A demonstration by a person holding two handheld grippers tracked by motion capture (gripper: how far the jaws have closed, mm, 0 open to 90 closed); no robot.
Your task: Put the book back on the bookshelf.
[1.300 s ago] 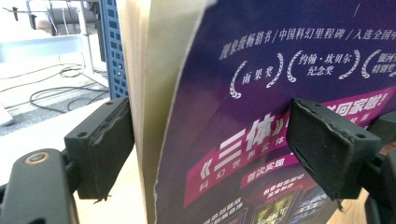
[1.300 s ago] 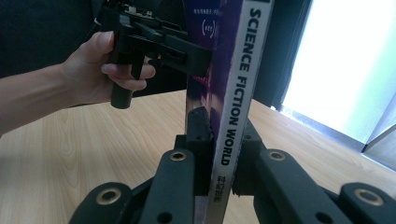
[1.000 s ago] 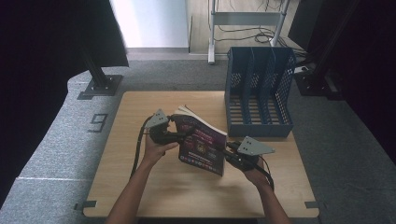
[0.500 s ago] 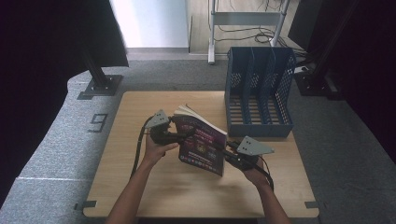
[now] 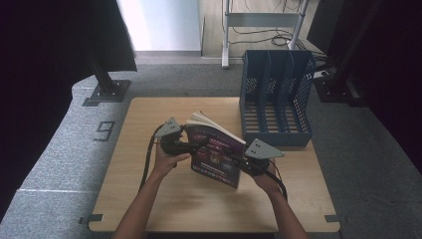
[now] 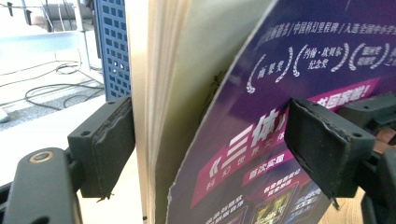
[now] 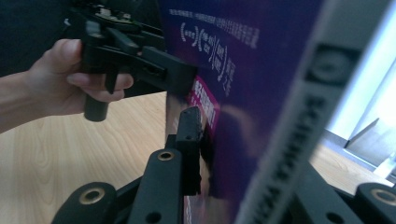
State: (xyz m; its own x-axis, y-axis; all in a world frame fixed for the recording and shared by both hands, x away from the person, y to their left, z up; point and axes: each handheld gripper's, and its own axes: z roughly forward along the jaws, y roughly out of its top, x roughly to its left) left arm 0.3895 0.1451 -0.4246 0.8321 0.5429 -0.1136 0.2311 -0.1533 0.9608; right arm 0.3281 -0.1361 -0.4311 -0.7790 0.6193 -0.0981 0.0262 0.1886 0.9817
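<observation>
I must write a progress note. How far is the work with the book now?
Done: the book is lifted off the table and stands tilted. In hand: the left gripper clamps its page edge; the right gripper sits at the spine, its jaws just opening. Left: probably placing it in the blue file rack, whose slots look empty.

Glossy paper book (image 5: 217, 153); matt wooden table (image 5: 149, 199).
</observation>
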